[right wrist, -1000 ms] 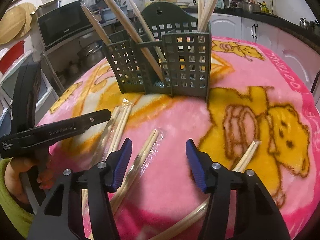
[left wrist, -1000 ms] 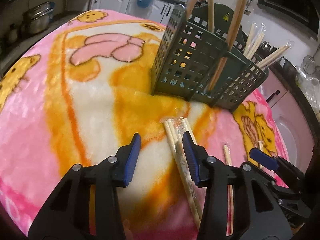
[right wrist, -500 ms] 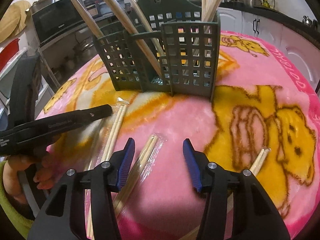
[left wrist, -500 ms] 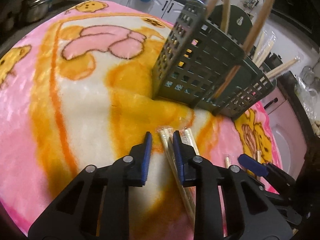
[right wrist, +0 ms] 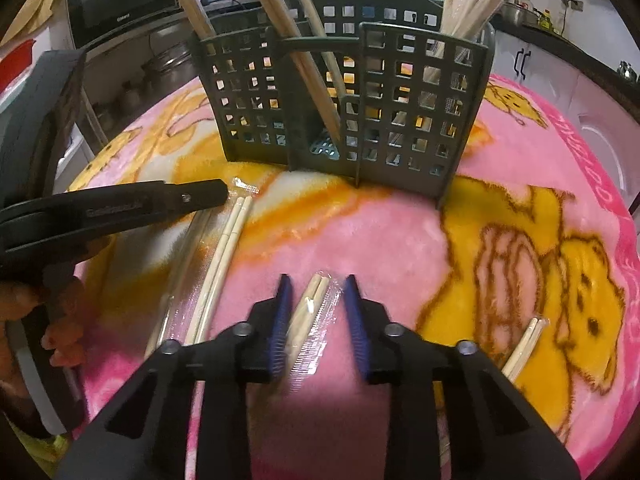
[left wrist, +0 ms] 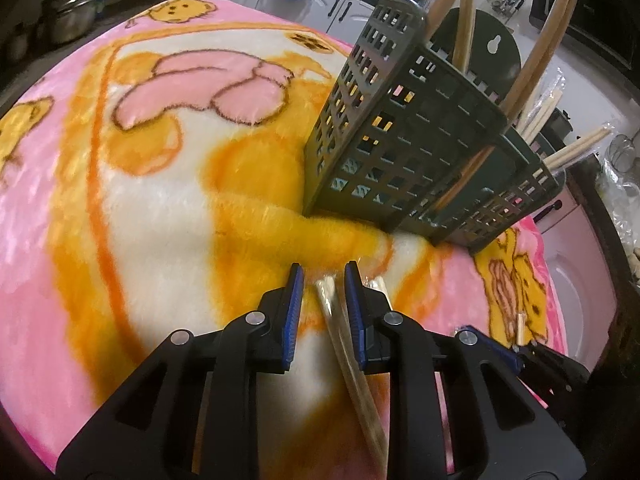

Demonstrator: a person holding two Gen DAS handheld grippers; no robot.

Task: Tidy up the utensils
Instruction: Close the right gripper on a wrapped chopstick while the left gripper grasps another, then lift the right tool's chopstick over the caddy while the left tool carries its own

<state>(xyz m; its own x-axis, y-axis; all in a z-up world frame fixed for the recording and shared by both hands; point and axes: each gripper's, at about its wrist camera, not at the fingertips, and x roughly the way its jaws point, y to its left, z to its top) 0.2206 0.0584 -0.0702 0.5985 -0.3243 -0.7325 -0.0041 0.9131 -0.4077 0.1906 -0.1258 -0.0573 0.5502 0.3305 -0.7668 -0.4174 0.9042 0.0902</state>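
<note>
Two black hand-held clamp tools with blue ribbed pads work low over a bench covered by a fluffy pink and orange cartoon-bear blanket (left wrist: pixel 120 200).

The left tool (left wrist: pixel 320 276) has its jaws narrow, set either side of the tip of a pair of pale wooden chopsticks in a clear plastic sleeve (left wrist: pixel 344 344). The sleeve lies against the right-hand pad; whether the other pad touches it cannot be told.

The right tool (right wrist: pixel 316 284) has its jaws closing around the end of a second sleeved chopstick pair (right wrist: pixel 310 312). The pair lies between the pads, close to the left pad, with a gap on the other side.

Just beside the left tool lie more sleeved chopsticks (right wrist: pixel 224 252), flat on the blanket. Another pair (right wrist: pixel 524 340) lies well apart, to the right, on a yellow bear print.

Beyond both tools stands a dark green plastic lattice utensil holder (right wrist: pixel 360 100), upright on the blanket. Long wooden chopsticks (right wrist: pixel 296 52) lean in its left and middle compartments, and a bunch of sleeved ones (right wrist: pixel 472 8) stands in the right one.
</note>
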